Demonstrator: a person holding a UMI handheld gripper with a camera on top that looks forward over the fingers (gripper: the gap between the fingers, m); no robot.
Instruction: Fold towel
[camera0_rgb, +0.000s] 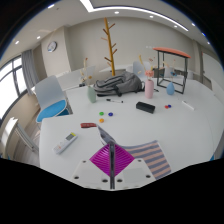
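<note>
Gripper (113, 160) hovering low over the white tabletop (150, 125), jaws clenching together on an edge of the striped towel (143, 156), towel lying just right of the magenta pads (104, 157), partly lifted

A white tabletop (185, 125) filled the room's middle. Behind it stood a wooden coat stand (109, 45) against a pale wall bearing a round clock (51, 46). Windows (10, 82) lit one side; ceiling lights (125, 6) glowed.

The tongs (114, 158) point forward, pads (104, 157) pressed together (no gap visible between the fingers).
</note>
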